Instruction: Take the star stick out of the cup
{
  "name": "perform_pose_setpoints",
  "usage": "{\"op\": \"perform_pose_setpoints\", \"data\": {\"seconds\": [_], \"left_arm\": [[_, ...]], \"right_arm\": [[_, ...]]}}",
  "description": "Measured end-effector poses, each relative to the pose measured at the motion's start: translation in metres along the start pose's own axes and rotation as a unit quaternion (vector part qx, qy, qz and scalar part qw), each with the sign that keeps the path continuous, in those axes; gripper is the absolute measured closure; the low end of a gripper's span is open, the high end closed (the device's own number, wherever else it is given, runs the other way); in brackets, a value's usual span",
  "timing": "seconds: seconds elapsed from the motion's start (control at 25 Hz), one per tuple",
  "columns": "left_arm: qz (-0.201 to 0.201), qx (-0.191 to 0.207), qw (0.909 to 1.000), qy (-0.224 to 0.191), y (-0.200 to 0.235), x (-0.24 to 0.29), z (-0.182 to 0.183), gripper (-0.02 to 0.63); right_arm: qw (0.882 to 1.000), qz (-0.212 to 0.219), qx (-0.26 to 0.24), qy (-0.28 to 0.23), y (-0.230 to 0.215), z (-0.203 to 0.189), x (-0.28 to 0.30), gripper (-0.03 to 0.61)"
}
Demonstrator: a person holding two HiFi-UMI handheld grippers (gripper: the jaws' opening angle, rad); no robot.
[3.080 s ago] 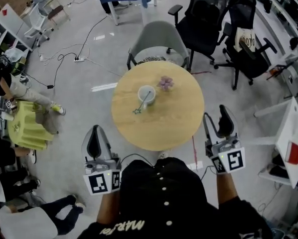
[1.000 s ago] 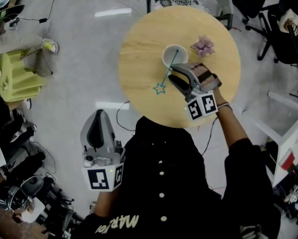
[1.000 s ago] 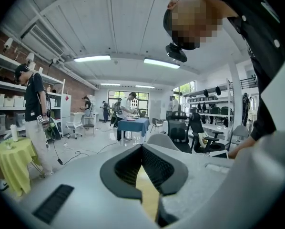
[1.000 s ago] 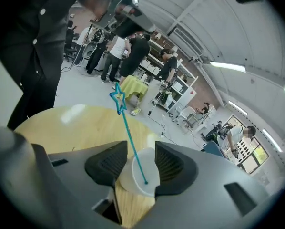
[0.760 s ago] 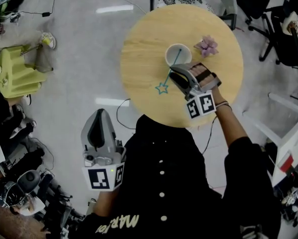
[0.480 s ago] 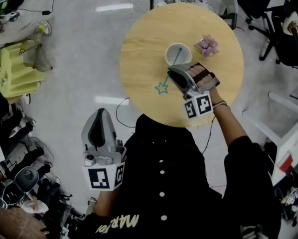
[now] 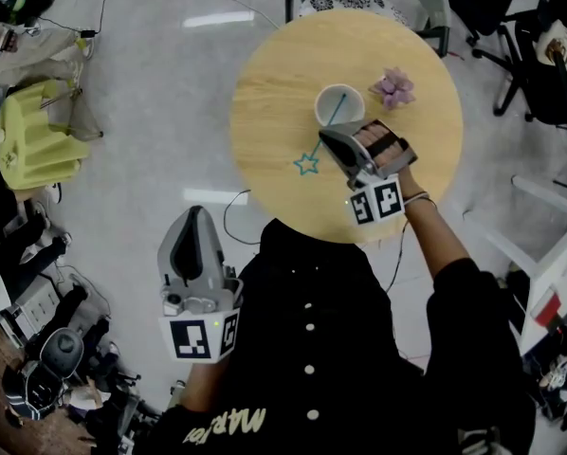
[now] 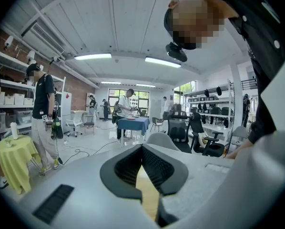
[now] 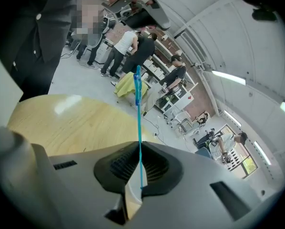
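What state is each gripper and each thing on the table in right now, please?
right gripper: jaws closing, pinching the star stick.
left gripper: shut, empty.
star stick: leaning, one end in the cup.
cup: upright on the table.
purple flower: resting beside the cup.

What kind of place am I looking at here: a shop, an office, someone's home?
Most likely a shared workshop or lab office. Signs: rolling black office chairs, loose black floor cables, and white shelves of storage boxes along the wall.
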State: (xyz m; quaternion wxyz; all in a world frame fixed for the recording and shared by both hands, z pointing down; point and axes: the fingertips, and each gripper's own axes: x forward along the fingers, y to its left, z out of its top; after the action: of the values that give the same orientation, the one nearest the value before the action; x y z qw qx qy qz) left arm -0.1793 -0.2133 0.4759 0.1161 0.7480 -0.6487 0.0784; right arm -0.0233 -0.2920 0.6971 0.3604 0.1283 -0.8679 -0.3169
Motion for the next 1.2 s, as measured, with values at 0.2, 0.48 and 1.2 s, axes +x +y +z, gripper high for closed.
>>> {"op": "perform_pose_setpoints", "data": {"seconds": [0.2,0.48,1.2], "left_arm": [[-0.006,0.001,0.9999,-0.009,-0.002,-0.001,0.009,0.617],[-0.020,0.004,0.9993,-0.031,-0.011,-0.004,0.027,0.617],[-0.069,0.017,0.9926,-0.099,-0.046,-0.013,0.091,0.617]], "right_arm": [[0.979,-0.066,0.189,-0.038,-0.044,0.005,-0.020,0.560],[0.921,-0.124,0.364,-0.060,-0.084,0.007,-0.054,0.561],[0.823,-0.248,0.489,-0.144,-0.182,0.070,-0.252,0.561]]}}
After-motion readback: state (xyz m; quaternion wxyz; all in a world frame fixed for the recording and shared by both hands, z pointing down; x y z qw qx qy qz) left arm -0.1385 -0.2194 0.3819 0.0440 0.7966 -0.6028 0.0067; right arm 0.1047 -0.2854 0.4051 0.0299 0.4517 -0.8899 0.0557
